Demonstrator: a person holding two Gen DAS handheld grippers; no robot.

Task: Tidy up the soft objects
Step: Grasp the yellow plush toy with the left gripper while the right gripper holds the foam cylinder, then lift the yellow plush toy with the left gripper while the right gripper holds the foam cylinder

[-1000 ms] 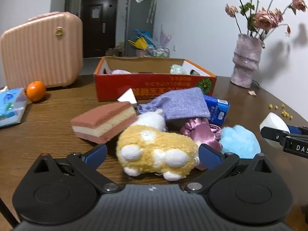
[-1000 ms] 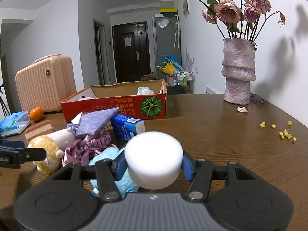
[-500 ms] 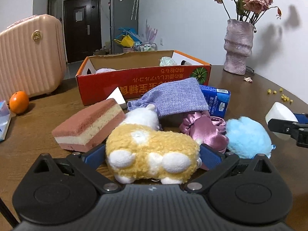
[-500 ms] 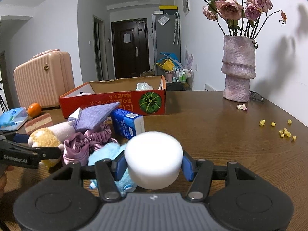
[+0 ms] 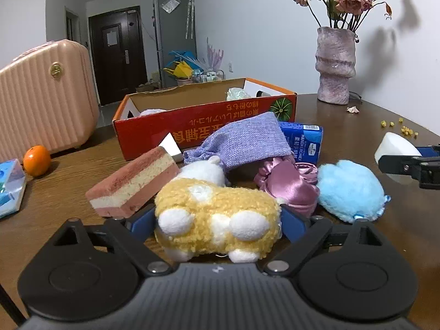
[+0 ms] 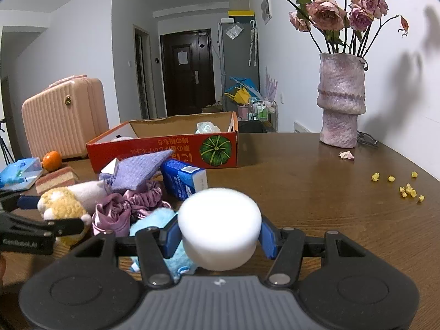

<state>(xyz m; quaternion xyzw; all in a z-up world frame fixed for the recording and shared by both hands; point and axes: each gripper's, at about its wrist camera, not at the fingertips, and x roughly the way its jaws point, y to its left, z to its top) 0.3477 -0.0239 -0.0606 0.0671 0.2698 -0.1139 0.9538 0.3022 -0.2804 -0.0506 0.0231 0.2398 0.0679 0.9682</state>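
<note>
A yellow plush toy [image 5: 217, 220] lies on the wooden table between the jaws of my left gripper [image 5: 218, 221]. The jaws are closing, and the blue pads [image 5: 143, 220] reach its fur on both sides without visibly squeezing it. The right wrist view shows the same toy [image 6: 63, 200] at the far left. My right gripper [image 6: 220, 233] is shut on a white foam puck [image 6: 220, 220], held just above the table. Behind the toy lie a pink-and-cream sponge block [image 5: 132, 184], a purple pouch [image 5: 242, 143], a pink satin scrunchie [image 5: 288, 181] and a blue fluffy ball [image 5: 349, 189]. The open red cardboard box [image 5: 209, 126] stands further back.
A blue tissue pack [image 5: 302, 140] leans by the pouch. An orange [image 5: 36, 160], a pink suitcase [image 5: 46, 96] and a blue packet [image 5: 8, 189] are on the left. A vase of dried roses [image 5: 334, 66] and yellow crumbs [image 6: 407, 189] are on the right.
My left gripper has rolled towards level and edged in around the yellow plush toy, and its pads have come in against the toy's sides. The right gripper still holds the foam puck in place.
</note>
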